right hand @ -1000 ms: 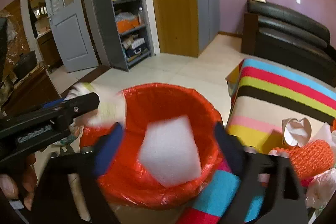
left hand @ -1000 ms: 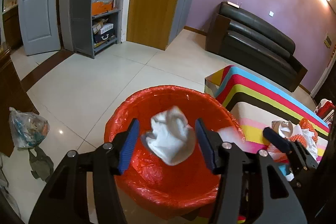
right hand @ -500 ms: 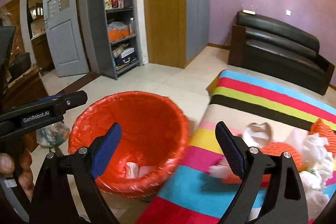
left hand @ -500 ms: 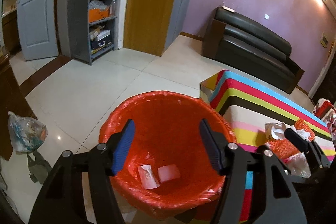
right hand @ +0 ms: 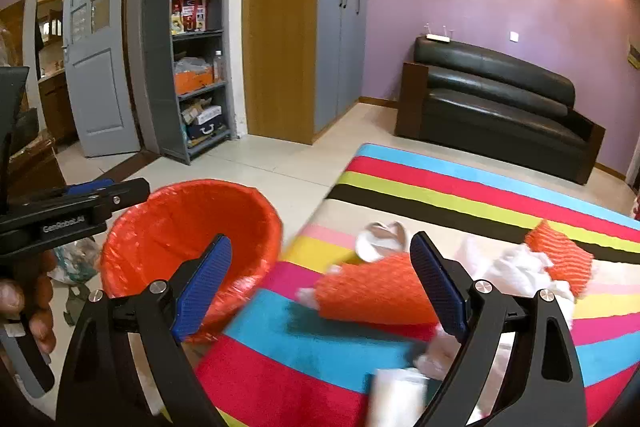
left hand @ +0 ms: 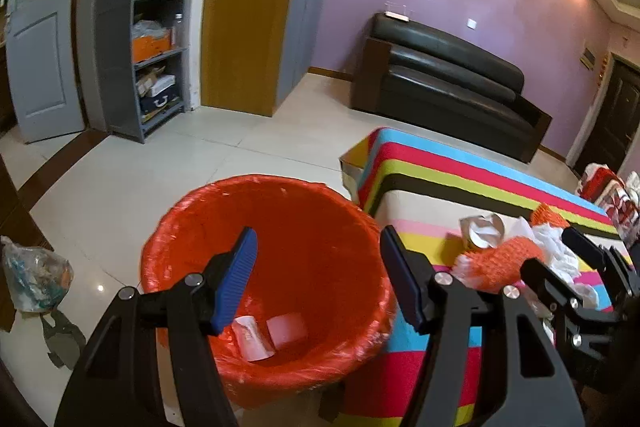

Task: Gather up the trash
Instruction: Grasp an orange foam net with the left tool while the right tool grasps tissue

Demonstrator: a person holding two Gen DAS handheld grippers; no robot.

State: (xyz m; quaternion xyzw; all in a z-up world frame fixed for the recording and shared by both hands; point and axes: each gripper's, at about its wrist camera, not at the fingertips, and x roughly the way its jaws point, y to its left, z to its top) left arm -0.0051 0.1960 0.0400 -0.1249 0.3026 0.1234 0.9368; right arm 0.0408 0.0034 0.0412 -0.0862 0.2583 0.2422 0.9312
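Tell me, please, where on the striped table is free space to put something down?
Free: the far stripes of the striped table toward the black sofa, and the blue stripe beside the red bin. Crowded: the near right part, with orange foam net, crumpled white paper and a crushed cup.

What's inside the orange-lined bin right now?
Two pale pieces of trash lie at the bottom of the bin. The left gripper hides part of the bin's floor, so more could be there.
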